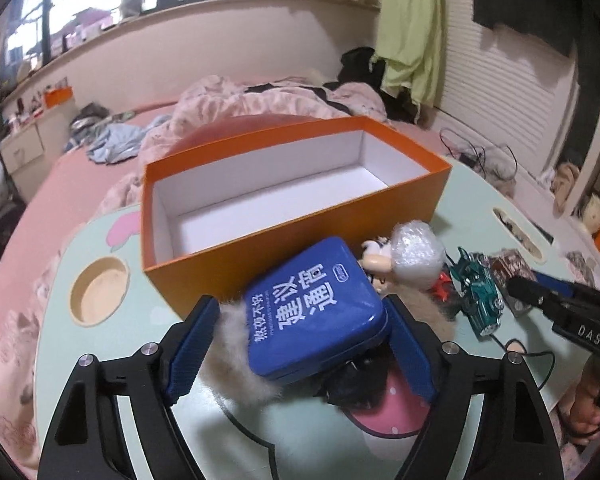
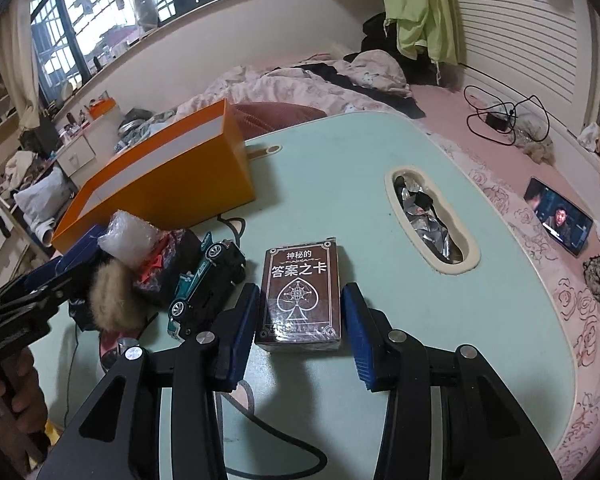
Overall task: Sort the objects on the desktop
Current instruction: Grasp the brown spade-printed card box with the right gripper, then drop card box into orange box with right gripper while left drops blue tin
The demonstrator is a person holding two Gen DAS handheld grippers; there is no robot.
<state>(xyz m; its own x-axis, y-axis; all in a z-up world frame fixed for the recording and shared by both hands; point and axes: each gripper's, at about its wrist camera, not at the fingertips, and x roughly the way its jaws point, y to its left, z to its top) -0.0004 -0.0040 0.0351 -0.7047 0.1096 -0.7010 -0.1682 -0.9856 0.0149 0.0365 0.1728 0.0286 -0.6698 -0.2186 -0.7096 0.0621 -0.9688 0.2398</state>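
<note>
The right gripper's (image 2: 300, 332) fingers are clamped on a brown deck of cards (image 2: 300, 292), one blue pad on each long side. The deck lies flat on the pale green counter (image 2: 340, 184). Its face reads "神秘的 答案之卡" above a white spade emblem.

The left gripper's (image 1: 300, 344) fingers stand wide apart around a blue tin (image 1: 316, 312). The tin is tilted on a tan fur ball (image 1: 228, 352). The pad at 3 o'clock meets the tin's corner, while the pad at 9 o'clock is clear of it, with fur between them. White Chinese writing on the lid appears upside down in the left wrist view.

At 12 o'clock from the tin, just behind it, sits an open orange box (image 1: 260, 256) with a white inside. At 2 to 3 o'clock lie a bubble-wrapped bundle (image 1: 416, 252) and a green toy car (image 1: 480, 292). The counter is bare beyond the deck, up to an oval slot (image 2: 392, 192) at 1 o'clock. In the left wrist view the right gripper's body reads "DAS".
</note>
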